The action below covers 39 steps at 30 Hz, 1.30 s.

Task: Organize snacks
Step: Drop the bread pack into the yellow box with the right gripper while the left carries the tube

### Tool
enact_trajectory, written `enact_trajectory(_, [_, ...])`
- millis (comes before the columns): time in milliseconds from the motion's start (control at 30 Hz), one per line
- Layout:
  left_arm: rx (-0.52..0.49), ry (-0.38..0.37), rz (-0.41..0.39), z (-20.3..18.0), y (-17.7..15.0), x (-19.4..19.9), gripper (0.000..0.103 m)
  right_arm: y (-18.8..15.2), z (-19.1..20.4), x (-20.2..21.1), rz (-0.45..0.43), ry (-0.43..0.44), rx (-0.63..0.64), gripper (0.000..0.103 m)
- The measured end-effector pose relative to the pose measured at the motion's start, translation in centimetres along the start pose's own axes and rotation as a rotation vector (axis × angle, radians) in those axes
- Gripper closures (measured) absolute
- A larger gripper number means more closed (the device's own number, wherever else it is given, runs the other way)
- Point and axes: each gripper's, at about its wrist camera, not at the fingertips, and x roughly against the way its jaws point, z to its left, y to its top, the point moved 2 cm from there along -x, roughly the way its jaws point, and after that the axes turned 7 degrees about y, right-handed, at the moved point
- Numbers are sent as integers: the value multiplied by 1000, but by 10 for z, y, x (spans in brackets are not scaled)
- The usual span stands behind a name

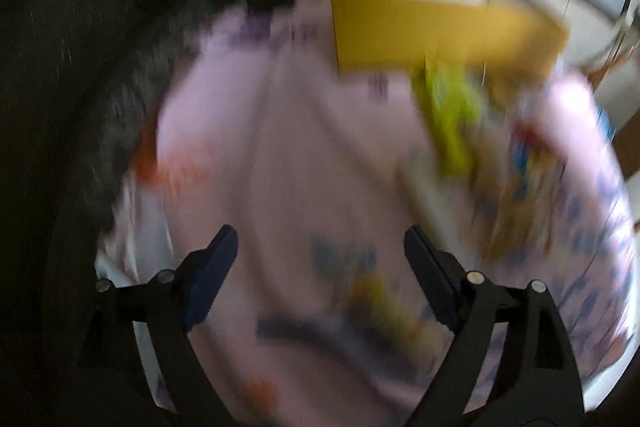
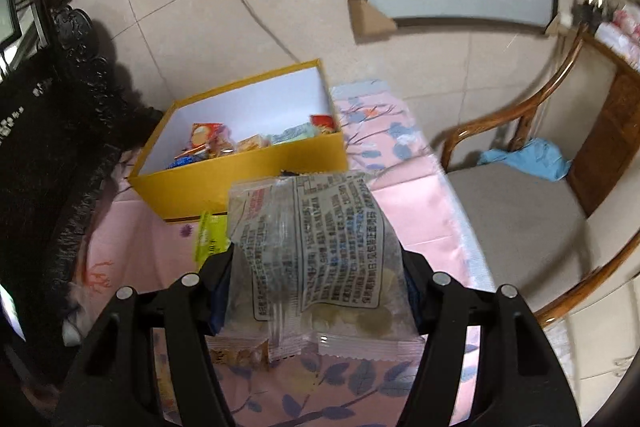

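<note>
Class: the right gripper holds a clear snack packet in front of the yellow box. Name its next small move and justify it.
Probably carry the clear packet forward and up over the near wall of the yellow box. The right gripper is clamped on it, the box is open with snacks already inside, and the packet sits short of that wall.

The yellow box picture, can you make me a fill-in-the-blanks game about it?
1. The right gripper is shut on a clear ____ with printed text.
2. The box on the pink tablecloth is ____ on the outside.
3. The left gripper is ____ and holds nothing.
4. A blue cloth lies on the ____.

Missing words: packet; yellow; open; chair
</note>
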Motion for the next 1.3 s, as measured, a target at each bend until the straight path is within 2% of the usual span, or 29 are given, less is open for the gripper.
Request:
enact_trajectory(67, [-12, -23, 76, -12, -17, -14, 15, 3, -1, -6, 8, 8, 7, 38])
enact_trajectory(133, [-2, -1, 164, -24, -31, -34, 14, 7, -4, -11, 11, 9, 25, 38])
enact_trajectory(167, [23, -6, 190, -26, -35, -43, 12, 10, -6, -14, 16, 18, 24, 38])
enact_trajectory(200, [107, -1, 194, -23, -39, -48, 11, 13, -7, -16, 23, 31, 24, 38])
enact_trajectory(233, [167, -32, 203, -19, -39, -48, 23, 15, -8, -18, 26, 36, 34, 38])
enact_trajectory(267, [192, -46, 215, -15, -38, -46, 43, 19, -7, -19, 24, 39, 58, 38])
enact_trajectory(300, [176, -53, 211, -14, -33, -39, 64, 21, -7, -19, 20, 41, 74, 38])
enact_trajectory(333, [159, -34, 213, -13, -30, -34, 74, 23, -7, -19, 17, 47, 87, 38])
enact_trajectory(533, [225, -26, 139, 5, -4, 11, 74, 44, -4, -23, 6, 141, 117, 38])
enact_trajectory(600, [224, -16, 79, 7, 14, 36, 74, 54, -2, -27, -1, 173, 123, 38])
enact_trajectory(733, [193, 5, -69, 5, 76, 80, 74, 75, 1, -31, -27, 225, 116, 38])
enact_trajectory(800, [191, 23, -125, 1, 113, 86, 74, 90, 4, -35, -55, 236, 135, 38])
enact_trajectory(933, [145, 41, -258, -18, 196, 82, 74, 122, 9, -53, -82, 249, 144, 38])
enact_trajectory(967, [135, 37, -275, -21, 207, 77, 74, 133, 11, -61, -85, 252, 142, 38])
enact_trajectory(1100, [96, 28, -274, -42, 257, 60, 74, 160, 15, -84, -91, 247, 159, 38])
enact_trajectory(1200, [54, -5, -285, -58, 272, 47, 74, 172, 20, -103, -107, 213, 194, 38])
enact_trajectory(1300, [53, -14, -249, -67, 285, 22, 74, 178, 17, -124, -84, 220, 167, 38])
